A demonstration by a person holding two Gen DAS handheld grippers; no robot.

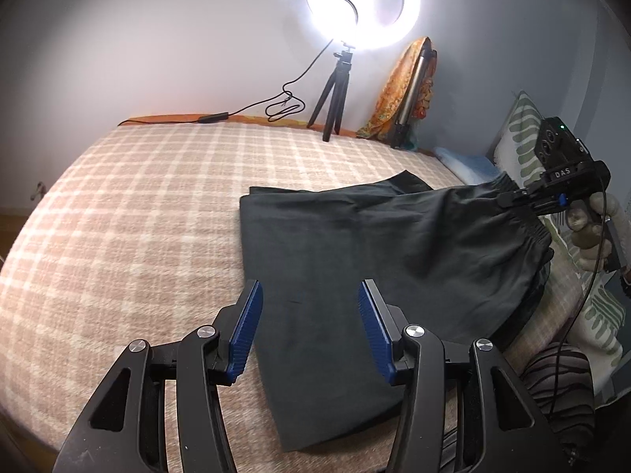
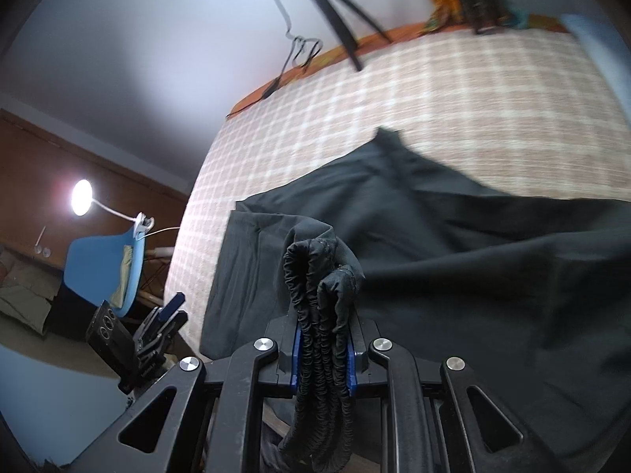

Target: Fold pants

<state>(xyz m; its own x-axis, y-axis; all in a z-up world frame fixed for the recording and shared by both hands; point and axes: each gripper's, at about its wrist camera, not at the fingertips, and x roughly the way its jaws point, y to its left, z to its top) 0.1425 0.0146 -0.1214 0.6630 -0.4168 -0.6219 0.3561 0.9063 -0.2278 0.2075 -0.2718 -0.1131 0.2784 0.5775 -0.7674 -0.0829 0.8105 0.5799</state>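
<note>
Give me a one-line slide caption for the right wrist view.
Right gripper clamps the gathered waistband of black pants over a plaid bedspread.

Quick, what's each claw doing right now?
Left gripper: open, holding nothing, above the pants.
Right gripper: closed on the pants' waistband.

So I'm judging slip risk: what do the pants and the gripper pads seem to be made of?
The pants look like thin, matte black woven cloth, draping in soft folds, with a gathered elastic waistband. The left gripper has blue pads, seemingly ribbed rubber or plastic.
</note>
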